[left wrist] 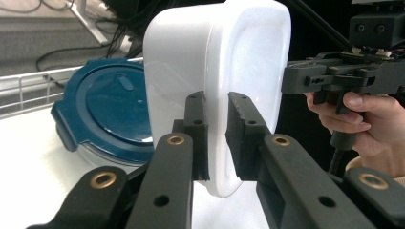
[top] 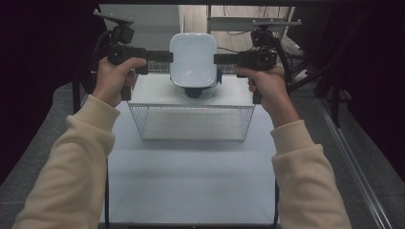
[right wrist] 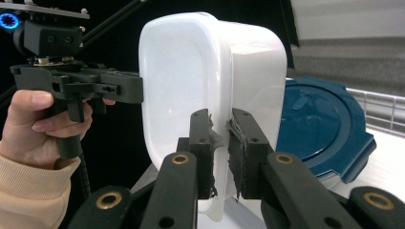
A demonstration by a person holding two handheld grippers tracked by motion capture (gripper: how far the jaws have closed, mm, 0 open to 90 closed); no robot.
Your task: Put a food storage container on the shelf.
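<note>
A white plastic tub (top: 193,57) with rounded corners hangs in the air above the shelf, its open side facing up at the high camera. My left gripper (top: 165,56) is shut on the tub's left rim, and my right gripper (top: 220,59) is shut on its right rim. In the left gripper view the jaws pinch the thin white wall of the tub (left wrist: 215,71) at my left gripper (left wrist: 217,138). The right gripper view shows the same pinch on the tub (right wrist: 191,81) at my right gripper (right wrist: 220,152). Below the tub sits a round glass container with a dark blue lid (left wrist: 102,107) (right wrist: 317,126).
The blue-lidded container (top: 196,91) rests on a white shelf top (top: 153,90) over a wire basket (top: 191,123). In front lies the white table surface (top: 191,176). Dark curtains and cables stand behind and at both sides.
</note>
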